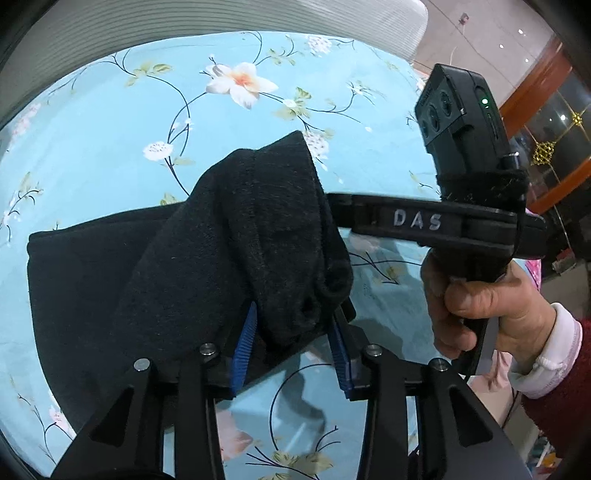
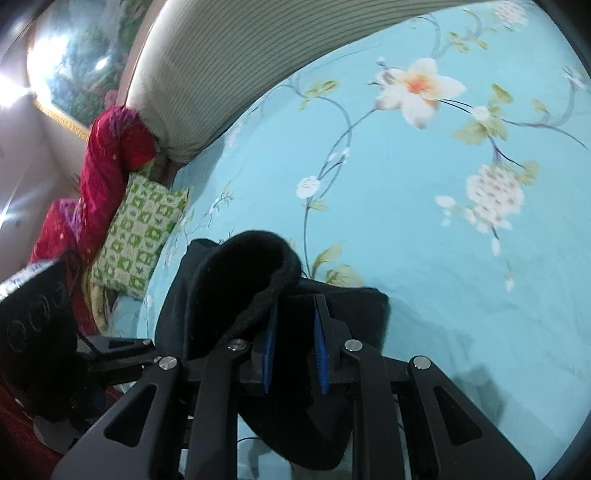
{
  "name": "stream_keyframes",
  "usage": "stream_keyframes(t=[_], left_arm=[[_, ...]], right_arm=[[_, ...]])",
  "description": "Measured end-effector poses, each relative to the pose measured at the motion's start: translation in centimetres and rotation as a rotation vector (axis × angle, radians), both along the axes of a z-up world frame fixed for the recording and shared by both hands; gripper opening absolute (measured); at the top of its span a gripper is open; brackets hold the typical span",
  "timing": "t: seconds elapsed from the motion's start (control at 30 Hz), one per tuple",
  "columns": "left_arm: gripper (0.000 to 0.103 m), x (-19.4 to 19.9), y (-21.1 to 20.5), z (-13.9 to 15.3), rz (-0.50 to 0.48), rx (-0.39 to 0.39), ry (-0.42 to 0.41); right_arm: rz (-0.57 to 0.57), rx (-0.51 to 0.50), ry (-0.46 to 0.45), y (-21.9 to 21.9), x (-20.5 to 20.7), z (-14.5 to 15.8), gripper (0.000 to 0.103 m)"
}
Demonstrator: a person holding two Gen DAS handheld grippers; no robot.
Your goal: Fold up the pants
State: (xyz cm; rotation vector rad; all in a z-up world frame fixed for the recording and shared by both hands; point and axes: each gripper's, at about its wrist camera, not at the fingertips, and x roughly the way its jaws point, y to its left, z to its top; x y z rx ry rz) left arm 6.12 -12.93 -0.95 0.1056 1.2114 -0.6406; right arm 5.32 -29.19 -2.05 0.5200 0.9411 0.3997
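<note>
Left wrist view: black fleece pants [image 1: 207, 258] are lifted above a pale blue bedsheet [image 1: 110, 122] printed with white and orange flowers. One part of the pants lies flat on the sheet toward the left, and a thicker bunch rises up through the middle. The left gripper [image 1: 291, 343] has its two blue-padded fingers [image 1: 242, 350] pressed against either side of that bunch, clamped on the cloth. From the right, the right gripper's black arm, marked with the letters DAS, reaches in level; its tip disappears behind the fabric, so its grip cannot be judged from here. A hand [image 1: 480, 299] in a dark red sleeve with a white cuff holds its handle, and a small black camera box [image 1: 461, 122] with a green light sits on top. A ribbed grey headboard [image 1: 184, 22] curves along the top.

Right wrist view: the right gripper [image 2: 295, 347] points down at the same sheet [image 2: 443, 295]. Its blue pads [image 2: 270, 350] stand slightly apart, with dark pants [image 2: 236, 288] cloth filling the space between them and a rolled edge draped over the left finger. I cannot tell whether it is truly pinching. To the left lie a green and white patterned pillow [image 2: 140, 236], a red bundle of cloth [image 2: 107, 177], and the headboard [image 2: 221, 66].
</note>
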Motion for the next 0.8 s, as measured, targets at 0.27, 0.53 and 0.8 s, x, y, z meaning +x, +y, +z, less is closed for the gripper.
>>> stream_keyframes(t=[0.27,0.53,0.8], left_arm=[[0.056,0.0,1.8,0.7,-0.004,-0.089,0.067],[0.060,0.4,4.7,1.6,0.059,-0.139,0.066],[0.060,1.5,9.4,2.2,0.173,-0.165,0.070]], right_arm=[[-0.169,-0.036,0.034,-1.8,-2.1,1.0,0.031],[-0.302,-0.014,0.011,-2.9,-4.6,2.7,0.054],[-0.311,-0.070,-0.020,-0.4,-5.0,5.1,0.067]])
